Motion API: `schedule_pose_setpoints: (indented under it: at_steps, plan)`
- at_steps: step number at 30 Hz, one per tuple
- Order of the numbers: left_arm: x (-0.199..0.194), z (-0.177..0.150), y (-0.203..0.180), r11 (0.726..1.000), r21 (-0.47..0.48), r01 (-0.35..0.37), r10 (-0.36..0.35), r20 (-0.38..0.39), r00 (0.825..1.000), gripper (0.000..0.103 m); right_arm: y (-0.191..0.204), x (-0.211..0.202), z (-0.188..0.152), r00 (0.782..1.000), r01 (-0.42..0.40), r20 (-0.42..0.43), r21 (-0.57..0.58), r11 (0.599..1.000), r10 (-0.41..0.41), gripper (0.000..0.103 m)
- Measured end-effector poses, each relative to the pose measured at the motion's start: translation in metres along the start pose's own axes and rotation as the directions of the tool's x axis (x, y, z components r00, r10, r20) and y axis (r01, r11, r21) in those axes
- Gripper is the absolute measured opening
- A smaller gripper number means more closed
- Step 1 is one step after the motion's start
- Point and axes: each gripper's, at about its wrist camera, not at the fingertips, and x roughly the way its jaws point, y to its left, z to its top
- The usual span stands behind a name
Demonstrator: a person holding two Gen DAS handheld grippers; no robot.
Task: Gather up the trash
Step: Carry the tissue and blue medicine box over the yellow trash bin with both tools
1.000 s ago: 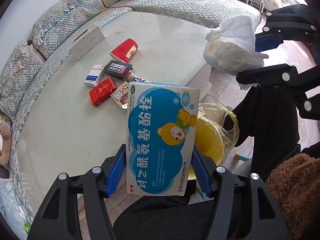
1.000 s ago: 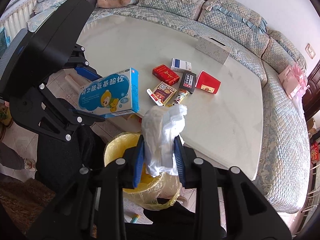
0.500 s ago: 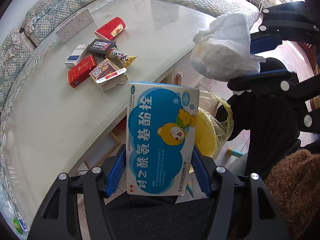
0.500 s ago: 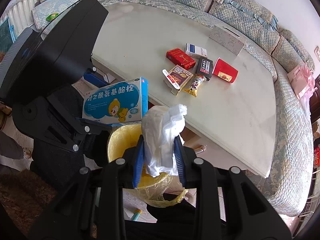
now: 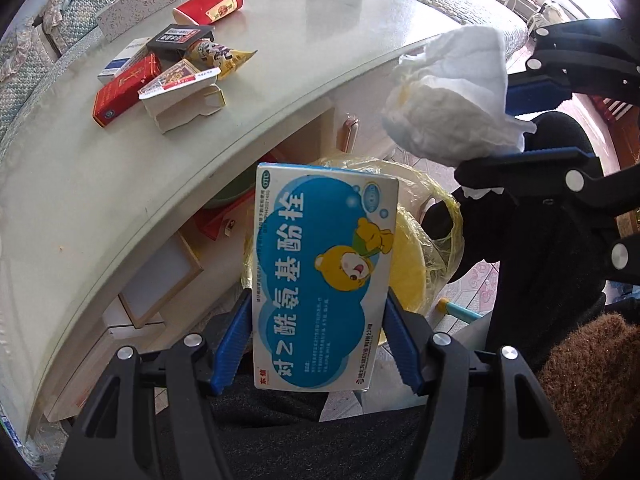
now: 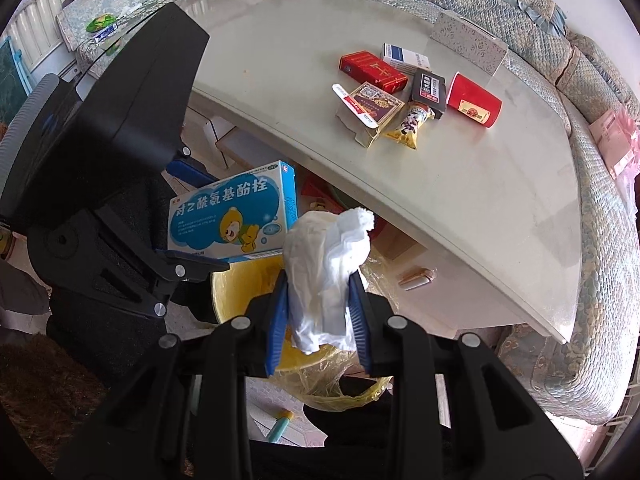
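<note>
My left gripper is shut on a blue and white medicine box with a cartoon bear, held over the yellow bin lined with a clear bag. My right gripper is shut on a crumpled white tissue, also above the yellow bin. In the right wrist view the medicine box hangs left of the tissue. The tissue shows at upper right in the left wrist view. More litter lies on the white table: a red paper cup, red pack, snack wrapper.
The bin stands on the floor just off the table's curved edge, beside drawers under the table. A quilted sofa wraps the far side. A tissue box stands at the table's back. A marker pen lies on the floor.
Both grippers have come down, from above table height to just over the bin, each keeping its load. The table's edge now sits higher in both views and the bin looks closer.
</note>
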Motion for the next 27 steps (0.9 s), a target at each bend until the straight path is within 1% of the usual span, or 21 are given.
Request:
schedule_pose_setpoints:
  at_steps: [6, 8, 10, 13, 19, 22, 25, 27]
  plan:
    - [0.033, -0.005, 0.005, 0.997, -0.069, 0.025, -0.025, -0.005, 1.0, 0.061, -0.004, 0.026, -0.005, 1.0, -0.004, -0.026, 0.015, 1.0, 0.004, 0.029]
    - [0.044, -0.007, 0.007, 0.995, -0.094, 0.044, -0.045, -0.009, 0.999, 0.061, -0.006, 0.037, -0.006, 0.999, -0.01, -0.036, 0.026, 1.0, 0.011, 0.029]
    - [0.054, -0.01, 0.011, 0.988, -0.128, 0.084, -0.087, -0.015, 0.996, 0.061, -0.009, 0.048, -0.009, 0.998, -0.029, -0.05, 0.043, 0.999, 0.031, 0.029]
    - [0.069, -0.013, 0.016, 0.98, -0.168, 0.104, -0.109, -0.021, 0.994, 0.061, -0.013, 0.065, -0.011, 0.997, -0.037, -0.071, 0.058, 0.998, 0.041, 0.029]
    - [0.1, -0.018, 0.023, 0.969, -0.227, 0.101, -0.115, -0.05, 0.992, 0.061, -0.02, 0.099, -0.015, 0.991, -0.067, -0.11, 0.093, 0.993, 0.077, 0.029]
    - [0.114, -0.02, 0.026, 0.957, -0.262, 0.123, -0.144, -0.064, 0.987, 0.061, -0.019, 0.116, -0.015, 0.988, -0.067, -0.129, 0.097, 0.993, 0.079, 0.029]
    - [0.126, -0.021, 0.028, 0.956, -0.274, 0.104, -0.132, -0.084, 0.988, 0.061, -0.019, 0.13, -0.016, 0.985, -0.077, -0.143, 0.101, 0.992, 0.091, 0.029]
    - [0.133, -0.022, 0.03, 0.952, -0.286, 0.109, -0.142, -0.098, 0.985, 0.061, -0.018, 0.138, -0.017, 0.984, -0.082, -0.152, 0.102, 0.991, 0.097, 0.029]
